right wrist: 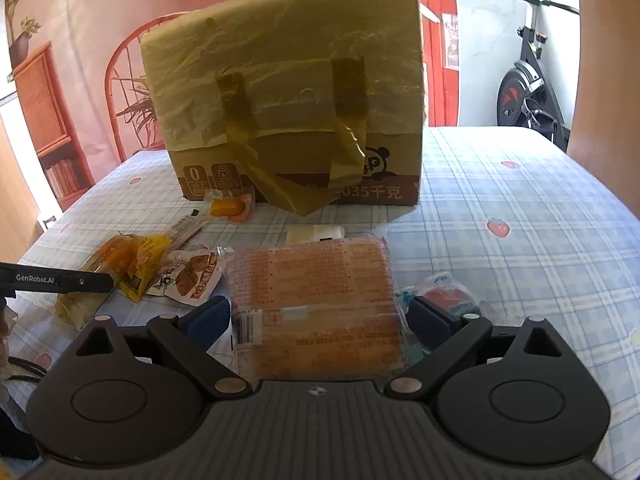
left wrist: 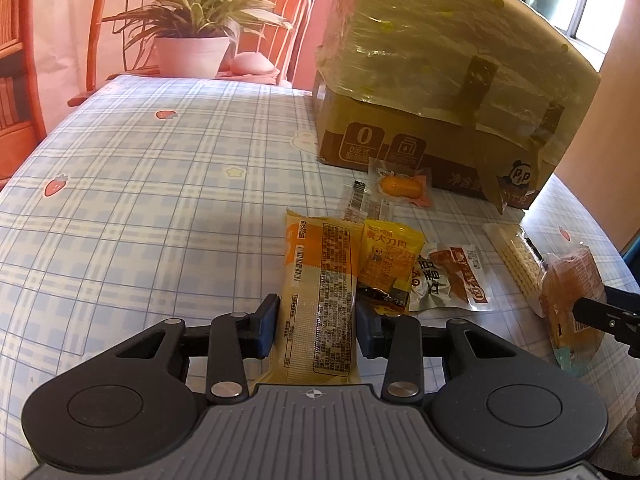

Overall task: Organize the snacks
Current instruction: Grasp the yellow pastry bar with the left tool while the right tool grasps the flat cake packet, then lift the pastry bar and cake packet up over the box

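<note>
- Left tool (left wrist: 316, 320): its blue pads sit against both sides of the long yellow packet (left wrist: 320, 296), apparently pinching it, low over the desk (left wrist: 140, 200).
- Right tool (right wrist: 320, 316): spread around the wide orange packet (right wrist: 316, 300), pads beside its edges; contact unclear.
- Loose snacks (left wrist: 420, 268) lie scattered beyond, none visibly sorted.
- Farthest, the cardboard box (right wrist: 296, 100) stands with its flap taped up; organizing looks barely begun.
</note>
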